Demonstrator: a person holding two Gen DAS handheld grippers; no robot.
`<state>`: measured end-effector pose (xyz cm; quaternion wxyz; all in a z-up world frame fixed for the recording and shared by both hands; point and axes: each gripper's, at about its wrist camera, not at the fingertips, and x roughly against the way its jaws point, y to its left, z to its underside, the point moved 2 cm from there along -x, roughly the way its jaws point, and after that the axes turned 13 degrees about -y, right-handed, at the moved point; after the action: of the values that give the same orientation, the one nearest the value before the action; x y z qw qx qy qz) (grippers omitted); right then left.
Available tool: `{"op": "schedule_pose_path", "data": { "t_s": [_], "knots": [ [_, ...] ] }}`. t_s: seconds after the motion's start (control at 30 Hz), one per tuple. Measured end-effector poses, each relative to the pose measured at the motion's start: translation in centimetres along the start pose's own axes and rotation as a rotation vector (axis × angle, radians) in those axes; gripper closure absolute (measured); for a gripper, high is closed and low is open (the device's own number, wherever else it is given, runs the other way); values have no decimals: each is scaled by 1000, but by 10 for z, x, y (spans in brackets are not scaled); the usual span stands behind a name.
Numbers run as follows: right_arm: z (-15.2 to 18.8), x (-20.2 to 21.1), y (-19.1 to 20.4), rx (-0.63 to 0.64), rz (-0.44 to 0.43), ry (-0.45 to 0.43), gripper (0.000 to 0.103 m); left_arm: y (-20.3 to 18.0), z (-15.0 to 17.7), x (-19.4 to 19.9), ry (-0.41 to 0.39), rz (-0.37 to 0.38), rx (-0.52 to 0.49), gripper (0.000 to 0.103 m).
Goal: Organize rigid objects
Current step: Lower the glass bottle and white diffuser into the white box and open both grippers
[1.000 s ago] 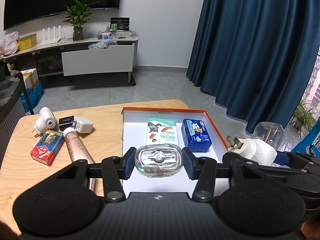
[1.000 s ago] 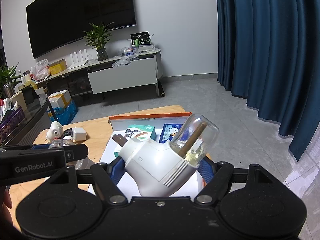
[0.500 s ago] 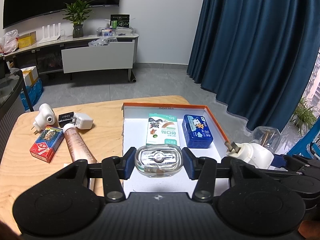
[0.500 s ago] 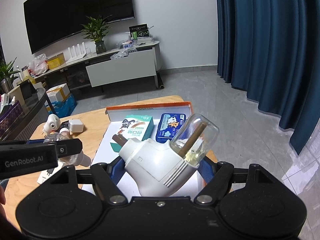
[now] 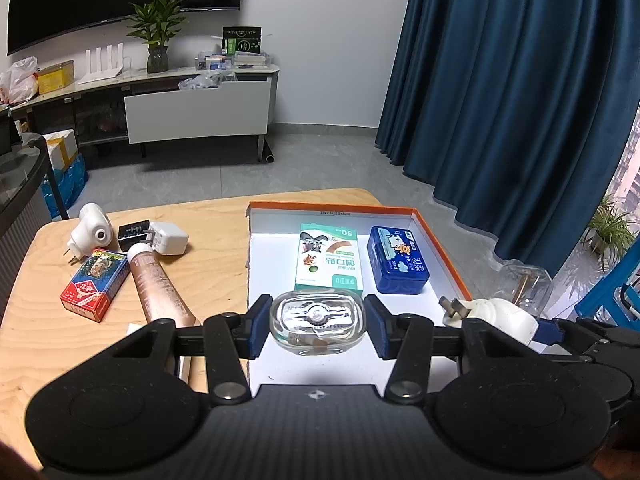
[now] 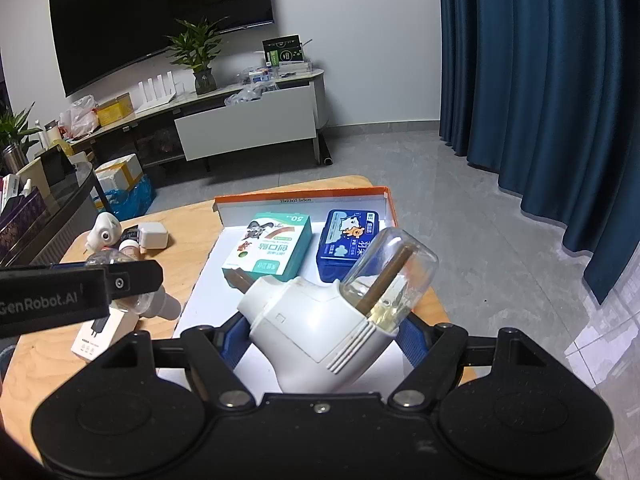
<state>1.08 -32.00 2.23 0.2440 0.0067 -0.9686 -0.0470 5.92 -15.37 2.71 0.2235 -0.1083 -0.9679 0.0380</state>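
Note:
My left gripper [image 5: 318, 330] is shut on a clear glass bottle [image 5: 318, 320], held above the near part of the orange-rimmed white tray [image 5: 444, 256]. My right gripper [image 6: 320, 332] is shut on a white plug-in vaporizer [image 6: 316, 320] with a clear bottle [image 6: 390, 272], held over the tray's near right corner; it also shows in the left wrist view [image 5: 496, 316]. In the tray lie a green-and-white plaster box [image 5: 328, 260] and a blue tin [image 5: 396, 260].
On the wooden table [image 5: 212, 220] left of the tray lie a second white vaporizer [image 5: 90, 232], a white charger [image 5: 168, 238], a black adapter [image 5: 134, 234], a red card box [image 5: 96, 284] and a brown tube [image 5: 158, 288]. A white adapter box [image 6: 104, 334] lies near the front.
Both grippers have moved forward and lower over the tray, still holding their objects. The right gripper's vaporizer sits lower at the tray's right edge.

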Motion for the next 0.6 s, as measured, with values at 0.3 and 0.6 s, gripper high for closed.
{"op": "schedule_pose_path", "data": {
  "t_s": [0.3,0.6],
  "knots": [
    [7,-6,2,7,-5,28,15,2,2,-3,7,-4,5,53],
    [15,-13,4,11,-22,59,15,6,4,-6,17,-6,13,53]
  ]
}}
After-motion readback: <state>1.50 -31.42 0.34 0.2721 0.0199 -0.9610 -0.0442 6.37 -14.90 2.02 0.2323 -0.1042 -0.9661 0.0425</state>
